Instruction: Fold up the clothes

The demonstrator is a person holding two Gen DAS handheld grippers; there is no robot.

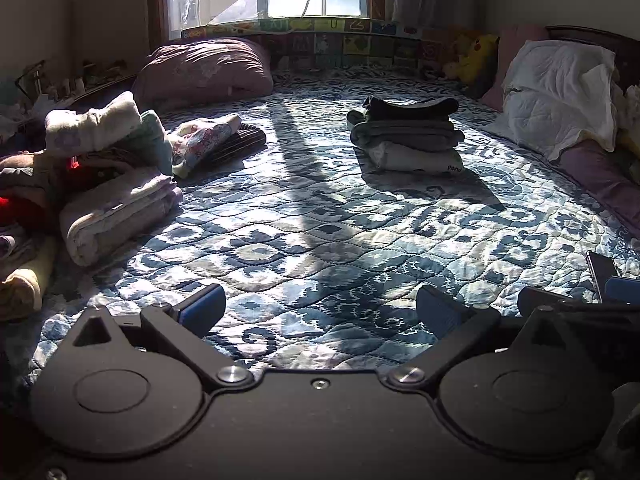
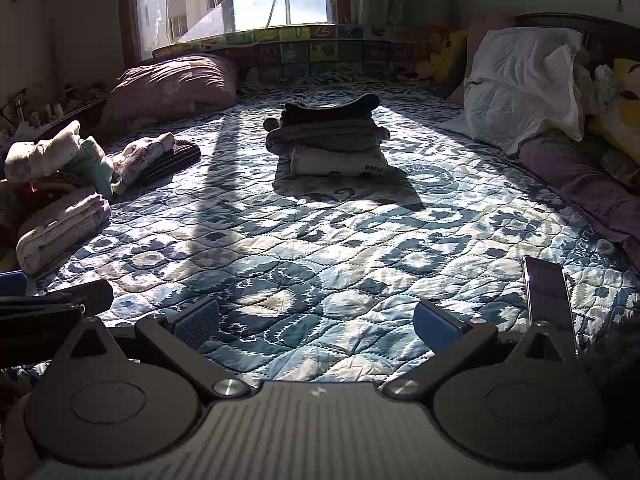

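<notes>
Across the frame's centre, the quilted bed (image 2: 320, 248) is lying bare, with folded clothes (image 2: 332, 140) sitting above and a loose pile (image 1: 80, 168) crowding the left edge. Both the left hand-held gripper (image 1: 320, 312) and right hand-held gripper (image 2: 316, 320) are hovering with fingers apart, gripping nothing.

Ahead of both tools spreads a blue-and-white quilted cotton bedspread (image 2: 320, 240), matt and puckered along its stitching. Farther ahead sits a stack of soft, matt folded knit clothes (image 2: 332, 140), dark on top and pale below. Beside the right tool's right finger lies a glossy, smooth black phone (image 2: 548, 300); its fingers (image 2: 196, 326) carry ribbed blue pads on matt black plastic.
</notes>
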